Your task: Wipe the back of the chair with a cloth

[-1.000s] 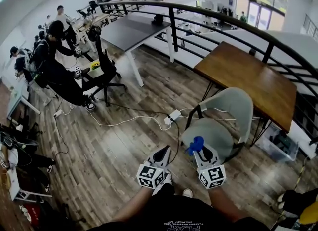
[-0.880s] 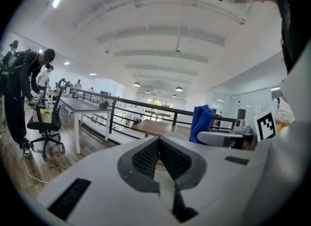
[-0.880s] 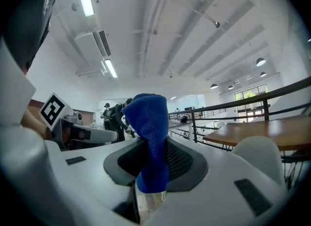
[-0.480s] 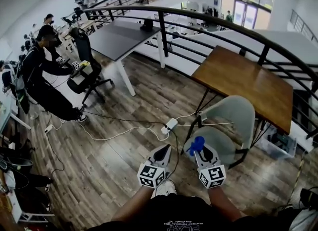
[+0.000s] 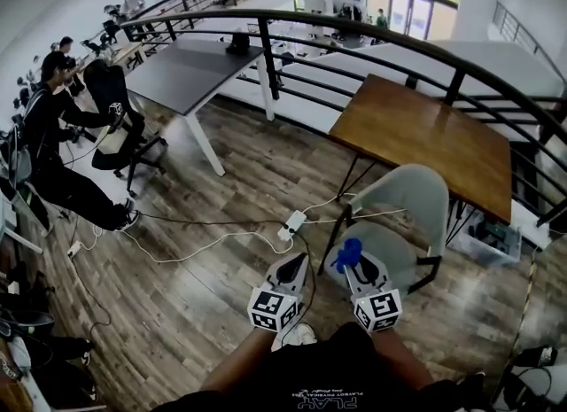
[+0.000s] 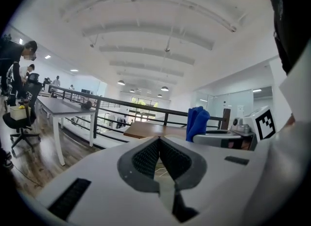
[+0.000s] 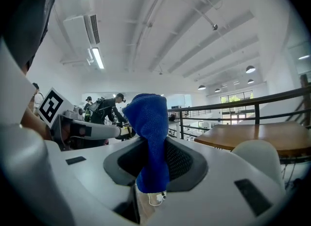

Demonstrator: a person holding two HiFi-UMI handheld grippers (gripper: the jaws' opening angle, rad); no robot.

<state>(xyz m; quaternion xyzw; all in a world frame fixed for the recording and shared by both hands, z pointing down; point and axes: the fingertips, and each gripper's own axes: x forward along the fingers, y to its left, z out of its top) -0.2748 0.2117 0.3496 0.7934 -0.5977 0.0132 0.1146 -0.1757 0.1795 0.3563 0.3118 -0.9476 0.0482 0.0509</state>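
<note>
Evidently the wiping has not begun. The right gripper is clenched on the blue cloth, which stands up in a bunch from between its jaws; the right gripper view shows the cloth pinched between the ribbed pads and touching nothing else. The left gripper is closed with nothing in it, its pads meeting at the tips, and it hangs just beside the right one.

The chair stands ahead of the right gripper and a little to its right. Its seat is the nearer part, and its back rises on the far side of the seat, apart from the cloth. What is done, then, is only the taking up of the cloth. Left to do, by this reading, are carrying it across to the back, laying it on and rubbing over the surface.

That back is a pale, smooth, curved shell, so the cloth should slide on it easily. Beyond the chair is a wooden table and, past that, a dark railing. The floor is wood plank, with a power strip and loose cables ahead of the left gripper. Far off to its left, people sit at desks.
</note>
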